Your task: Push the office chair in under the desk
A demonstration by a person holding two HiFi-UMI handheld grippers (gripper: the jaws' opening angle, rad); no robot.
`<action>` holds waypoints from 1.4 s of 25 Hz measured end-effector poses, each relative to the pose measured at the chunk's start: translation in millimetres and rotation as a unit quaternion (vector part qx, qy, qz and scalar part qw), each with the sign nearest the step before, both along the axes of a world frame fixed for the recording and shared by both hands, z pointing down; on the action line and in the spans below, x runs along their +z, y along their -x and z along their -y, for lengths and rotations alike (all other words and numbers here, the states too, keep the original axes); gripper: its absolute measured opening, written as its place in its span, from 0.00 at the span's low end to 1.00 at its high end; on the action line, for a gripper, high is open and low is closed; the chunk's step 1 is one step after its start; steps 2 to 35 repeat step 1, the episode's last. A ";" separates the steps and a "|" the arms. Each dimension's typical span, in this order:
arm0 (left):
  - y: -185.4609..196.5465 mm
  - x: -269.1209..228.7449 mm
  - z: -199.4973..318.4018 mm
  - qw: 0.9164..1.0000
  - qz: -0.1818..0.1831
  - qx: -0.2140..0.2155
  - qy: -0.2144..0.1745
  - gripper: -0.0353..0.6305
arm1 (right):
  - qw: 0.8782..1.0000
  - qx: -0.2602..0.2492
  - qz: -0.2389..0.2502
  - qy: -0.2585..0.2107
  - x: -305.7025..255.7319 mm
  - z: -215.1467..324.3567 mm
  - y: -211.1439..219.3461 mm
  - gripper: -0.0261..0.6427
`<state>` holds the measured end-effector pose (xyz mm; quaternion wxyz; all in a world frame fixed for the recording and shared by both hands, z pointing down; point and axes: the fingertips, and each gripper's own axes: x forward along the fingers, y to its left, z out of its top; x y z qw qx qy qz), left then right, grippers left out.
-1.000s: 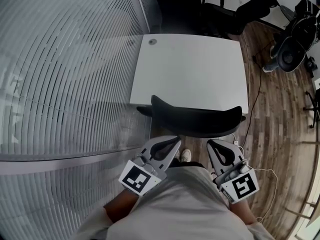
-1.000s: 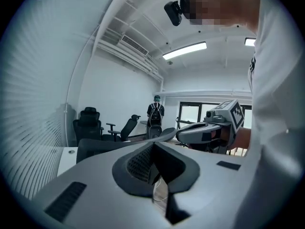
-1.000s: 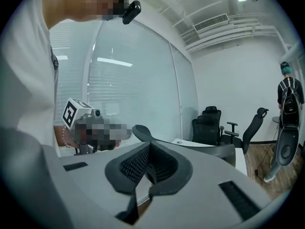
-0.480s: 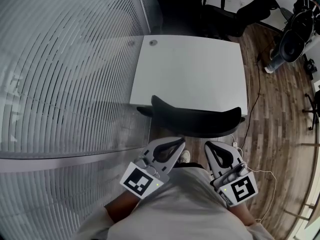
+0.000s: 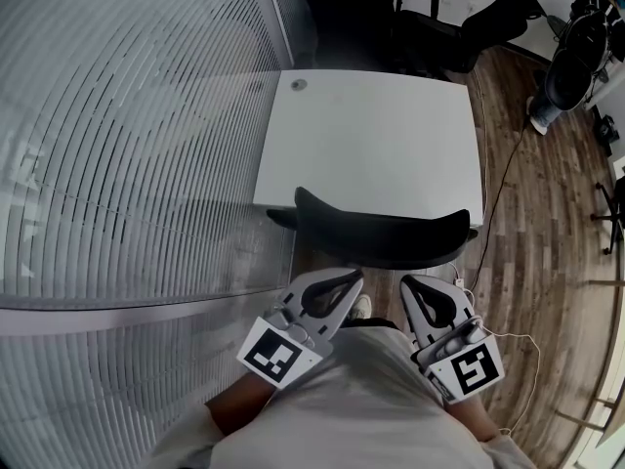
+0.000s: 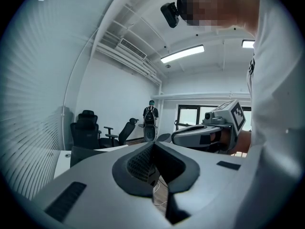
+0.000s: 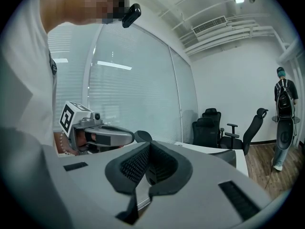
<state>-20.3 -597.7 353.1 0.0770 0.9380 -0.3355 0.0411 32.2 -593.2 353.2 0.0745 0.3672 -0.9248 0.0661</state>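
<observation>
Here, the left gripper point(image 5: 339, 283) and the right gripper point(image 5: 416, 289) are held side by side in front of the person's body, each pointing forward and nearly level. Both are clenched. In the left gripper view and in the right gripper view alike, the dark ribbed pads meet at the tips, and nothing is gripped between them.

Just ahead of both sets of tips lies the curved black backrest of the office chair point(image 5: 386, 234). It spans the gap between the two grippers and reaches past each on its outer side. Whether either tip touches the backrest cannot be told.

Directly beyond the backrest is the white desk point(image 5: 376, 130), whose near edge the backrest overlaps.

Outward of the left gripper runs a glass wall with blinds point(image 5: 137, 145). Outward of the right gripper, a thin cable point(image 5: 498, 198) trails over the wooden floor point(image 5: 547, 252). Far beyond the desk stand other black chairs point(image 5: 430, 22).
</observation>
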 end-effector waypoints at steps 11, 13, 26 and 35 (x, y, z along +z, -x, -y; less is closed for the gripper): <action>-0.3 -0.2 -1.7 1.000 0.000 0.000 -0.001 0.10 | 1.000 0.000 0.000 0.001 -0.1 -2.1 0.1 0.08; -0.3 -0.2 -1.7 1.000 0.000 0.000 -0.001 0.10 | 1.000 0.000 0.000 0.001 -0.1 -2.1 0.1 0.08; -0.3 -0.2 -1.7 1.000 0.000 0.000 -0.001 0.10 | 1.000 0.000 0.000 0.001 -0.1 -2.1 0.1 0.08; -0.3 -0.2 -1.7 1.000 0.000 0.000 -0.001 0.10 | 1.000 0.000 0.000 0.001 -0.1 -2.1 0.1 0.08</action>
